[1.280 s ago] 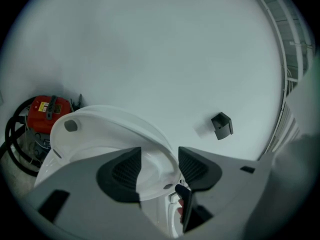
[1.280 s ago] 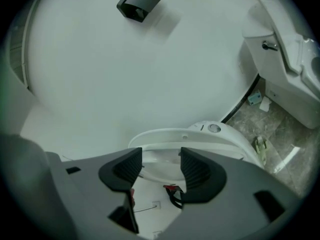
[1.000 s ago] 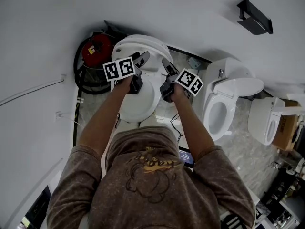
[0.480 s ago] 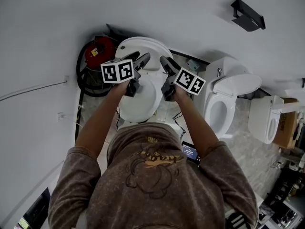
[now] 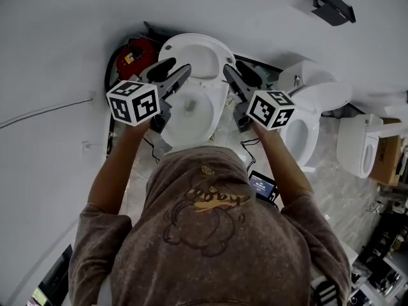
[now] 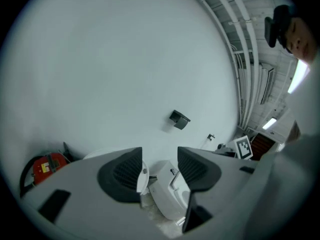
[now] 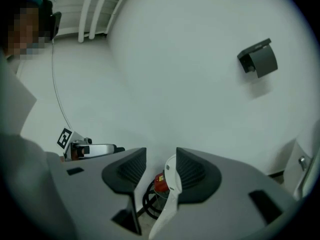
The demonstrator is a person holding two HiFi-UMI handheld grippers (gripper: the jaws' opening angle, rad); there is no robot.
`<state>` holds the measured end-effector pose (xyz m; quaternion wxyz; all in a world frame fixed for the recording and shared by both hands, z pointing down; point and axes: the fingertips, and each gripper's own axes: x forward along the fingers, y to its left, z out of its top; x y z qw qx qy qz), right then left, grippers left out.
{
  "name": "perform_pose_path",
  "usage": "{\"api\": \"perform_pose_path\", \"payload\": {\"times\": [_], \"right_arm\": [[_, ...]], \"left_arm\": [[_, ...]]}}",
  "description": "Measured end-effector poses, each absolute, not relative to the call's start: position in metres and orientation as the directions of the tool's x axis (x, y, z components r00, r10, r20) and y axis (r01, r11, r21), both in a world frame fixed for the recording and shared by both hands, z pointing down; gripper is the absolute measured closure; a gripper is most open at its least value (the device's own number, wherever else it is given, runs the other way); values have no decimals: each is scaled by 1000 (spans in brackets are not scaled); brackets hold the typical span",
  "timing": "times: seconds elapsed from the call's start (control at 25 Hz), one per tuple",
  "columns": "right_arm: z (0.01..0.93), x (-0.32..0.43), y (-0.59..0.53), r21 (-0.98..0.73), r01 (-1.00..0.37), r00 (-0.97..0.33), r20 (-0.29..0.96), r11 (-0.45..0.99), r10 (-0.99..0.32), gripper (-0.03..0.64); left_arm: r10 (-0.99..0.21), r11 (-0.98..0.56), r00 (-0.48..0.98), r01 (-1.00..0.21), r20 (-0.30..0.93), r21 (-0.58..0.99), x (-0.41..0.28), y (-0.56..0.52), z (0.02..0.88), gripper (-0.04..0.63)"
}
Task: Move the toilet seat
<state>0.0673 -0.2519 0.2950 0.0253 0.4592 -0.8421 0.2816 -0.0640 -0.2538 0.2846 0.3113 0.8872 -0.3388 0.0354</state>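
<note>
The white toilet (image 5: 191, 123) stands against the wall with its bowl uncovered. Its seat (image 5: 199, 51) is tipped up towards the wall. My left gripper (image 5: 182, 70) is at the seat's left rim and my right gripper (image 5: 228, 70) at its right rim. In the left gripper view the seat's edge (image 6: 143, 176) lies against the left pad, with a gap to the other pad; the left gripper (image 6: 160, 156) is open. The right gripper (image 7: 161, 156) has just been closing; the seat's edge (image 7: 170, 186) is between its jaws against the right pad, clear of the left pad.
A red machine (image 5: 132, 55) with a black hose sits left of the toilet. Two more white toilets (image 5: 305, 129) (image 5: 362, 146) stand to the right, with a cardboard box (image 5: 389, 166) beyond. A black holder (image 5: 331, 4) hangs on the wall. A small screen device (image 5: 262, 185) lies on the floor.
Both grippers have risen and moved apart. The seat that lay over the bowl has swung up towards the wall, and the bowl is now uncovered.
</note>
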Motion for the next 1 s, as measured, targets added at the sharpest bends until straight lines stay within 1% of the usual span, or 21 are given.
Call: {"api": "perform_pose_path", "payload": {"times": [0.2,0.44,0.52,0.56,0.64,0.76,0.84,0.92,1.0], "right_arm": [[272,67,-228,-351,-812,-570,305,467,-763,437],[253,58,-207,-301,-805,-587,273,511,-763,435],[250,55,-203,-250,-801,-598,275,544,-753,476],[249,54,-201,-221,-798,-603,277,561,-748,482],[243,52,-198,-172,-793,-609,274,585,-745,530],[236,55,-199,-154,-793,-608,254,589,-752,576],[238,59,-200,-169,-795,-607,245,583,-756,614],[243,62,-199,-179,-798,-603,244,576,-759,618],[246,61,-197,-173,-800,-600,243,575,-762,618]], "left_arm": [[-569,-653,783,-617,253,439,-71,-225,258,374],[-637,-665,743,-665,206,340,-79,-213,246,362],[-651,-668,739,-666,173,331,-78,-213,242,375],[-655,-673,739,-666,161,323,-77,-211,240,398],[-664,-679,732,-676,154,286,-78,-206,237,449],[-678,-675,723,-683,133,278,-80,-202,236,546],[-683,-669,722,-679,112,302,-80,-201,238,568],[-686,-667,721,-677,98,311,-78,-200,239,584],[-688,-672,721,-675,82,305,-76,-200,238,586]]}}
